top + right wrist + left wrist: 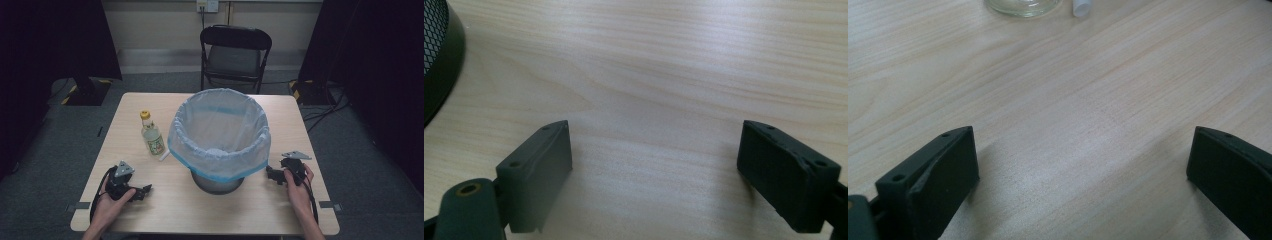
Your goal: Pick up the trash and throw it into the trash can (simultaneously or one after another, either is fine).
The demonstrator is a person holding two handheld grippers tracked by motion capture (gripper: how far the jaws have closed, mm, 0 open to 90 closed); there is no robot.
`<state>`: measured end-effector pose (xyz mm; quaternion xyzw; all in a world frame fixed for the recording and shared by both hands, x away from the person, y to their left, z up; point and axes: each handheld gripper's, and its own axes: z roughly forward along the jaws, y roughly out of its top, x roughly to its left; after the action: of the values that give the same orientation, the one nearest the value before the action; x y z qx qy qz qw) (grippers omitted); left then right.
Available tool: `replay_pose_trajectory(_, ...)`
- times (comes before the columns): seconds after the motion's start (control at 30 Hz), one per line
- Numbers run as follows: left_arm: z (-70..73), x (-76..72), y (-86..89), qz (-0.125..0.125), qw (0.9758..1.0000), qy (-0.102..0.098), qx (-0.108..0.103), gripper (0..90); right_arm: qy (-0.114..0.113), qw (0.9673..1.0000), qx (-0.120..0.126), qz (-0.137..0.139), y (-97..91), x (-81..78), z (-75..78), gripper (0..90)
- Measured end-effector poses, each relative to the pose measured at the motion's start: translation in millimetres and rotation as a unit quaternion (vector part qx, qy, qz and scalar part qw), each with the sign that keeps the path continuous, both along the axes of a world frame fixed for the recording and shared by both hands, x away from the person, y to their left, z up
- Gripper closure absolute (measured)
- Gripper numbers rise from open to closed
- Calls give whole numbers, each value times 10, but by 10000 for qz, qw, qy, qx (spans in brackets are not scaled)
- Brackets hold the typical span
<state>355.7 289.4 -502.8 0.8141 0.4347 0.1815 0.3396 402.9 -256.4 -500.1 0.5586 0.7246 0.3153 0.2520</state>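
A mesh waste bin (218, 181) lined with a pale blue bag (219, 131) stands at the middle of the wooden table (200, 210). To its left stands a small clear bottle (152, 134) with a yellow cap, and a short white tube (164, 156) lies beside it. My left gripper (145, 191) rests near the front left of the table, open, with bare wood between its jaws. My right gripper (271, 175) sits just right of the bin's base, also open and holding nothing. The bottle's base (1023, 6) and the white tube (1082, 7) show at the top of the left gripper view.
The bin's dark mesh base (439, 55) fills the left edge of the right gripper view. A black folding chair (235, 52) stands behind the table. Cables run over the floor at the right (325, 112).
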Motion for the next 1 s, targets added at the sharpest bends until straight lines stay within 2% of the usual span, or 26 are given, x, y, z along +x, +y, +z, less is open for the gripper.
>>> replay_pose_trajectory(0.27, -1, 0, 7, -11, 10000, -4, -38, 1, 50, 9998, -27, 183, -68, -50, 10, 137)
replay_pose_trajectory(0.37, 4, -3, 16, 6, 10000, -14, -16, 10, -4, 9997, -32, 252, -96, -82, 1, 137)
replay_pose_trajectory(0.53, 5, -17, 37, 105, 9999, -82, -103, 79, -8, 9996, -13, 276, -110, -102, 1, 137)
replay_pose_trajectory(0.63, 19, -20, 51, 151, 9998, -71, -80, 97, -11, 9996, -14, 282, -110, -102, 0, 137)
replay_pose_trajectory(0.7, 28, -23, 56, 185, 9997, -115, -76, 141, -8, 9996, -14, 276, -110, -103, 1, 137)
replay_pose_trajectory(0.8, 38, -16, 65, 189, 9997, -36, -163, 161, -6, 9996, -16, 274, -110, -102, 2, 137)
replay_pose_trajectory(0.9, 67, -18, 71, 204, 9995, -104, -207, 163, -6, 9996, -22, 273, -111, -101, 1, 137)
replay_pose_trajectory(1.0, 111, -16, 77, 230, 9989, -199, -346, 163, -6, 9996, -21, 273, -111, -101, 1, 137)
